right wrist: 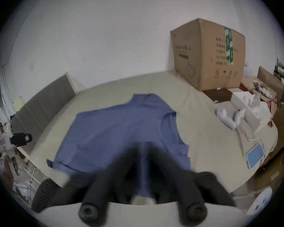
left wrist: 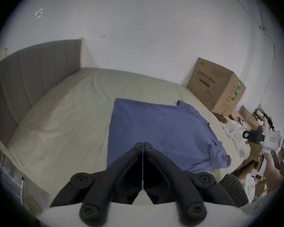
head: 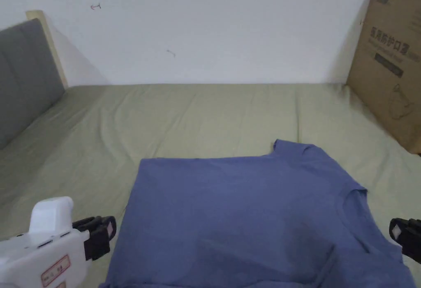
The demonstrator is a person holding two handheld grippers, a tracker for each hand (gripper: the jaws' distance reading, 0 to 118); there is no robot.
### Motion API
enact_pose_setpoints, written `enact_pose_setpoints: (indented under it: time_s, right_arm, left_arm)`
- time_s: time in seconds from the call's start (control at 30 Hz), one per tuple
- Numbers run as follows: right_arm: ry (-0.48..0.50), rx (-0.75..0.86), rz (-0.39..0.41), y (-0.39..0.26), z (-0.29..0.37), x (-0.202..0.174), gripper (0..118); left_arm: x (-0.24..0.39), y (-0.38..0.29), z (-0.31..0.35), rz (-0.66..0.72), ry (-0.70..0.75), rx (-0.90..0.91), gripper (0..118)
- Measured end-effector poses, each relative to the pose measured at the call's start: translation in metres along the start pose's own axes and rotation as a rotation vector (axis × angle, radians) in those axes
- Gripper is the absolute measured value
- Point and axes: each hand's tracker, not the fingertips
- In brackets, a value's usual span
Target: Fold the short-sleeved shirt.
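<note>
blue short-sleeved shirt (head: 246,215) lies flat on the green bed sheet (head: 197,112), collar toward 3 o'clock in the head view, hem toward 9; spread this way, presumably, to give clean fold lines. left gripper (head: 102,231) hangs just off the hem edge at 8 o'clock, jaws closed on nothing. right gripper (head: 405,235) sits off the collar at 4 o'clock; its view is blurred and i cannot tell its jaw state. cardboard box (head: 390,63) stands at 2 o'clock, well apart.
</note>
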Motion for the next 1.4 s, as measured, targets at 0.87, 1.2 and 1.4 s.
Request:
enact_pose_setpoints:
  time_s: [0.87,1.2,1.4]
  right_arm:
    - [-0.019,-0.180,-0.122,-0.027,-0.017,0.048,0]
    - [-0.156,-0.424,-0.024,-0.066,-0.050,0.093,116]
    - [-0.169,-0.611,-0.003,-0.095,-0.103,0.122,108]
  left_arm:
    - [-0.038,-0.079,-0.087,-0.098,-0.027,-0.519,3]
    - [-0.026,-0.044,-0.055,-0.046,-0.021,-0.387,3]
    - [-0.026,-0.041,-0.060,-0.032,0.002,-0.388,3]
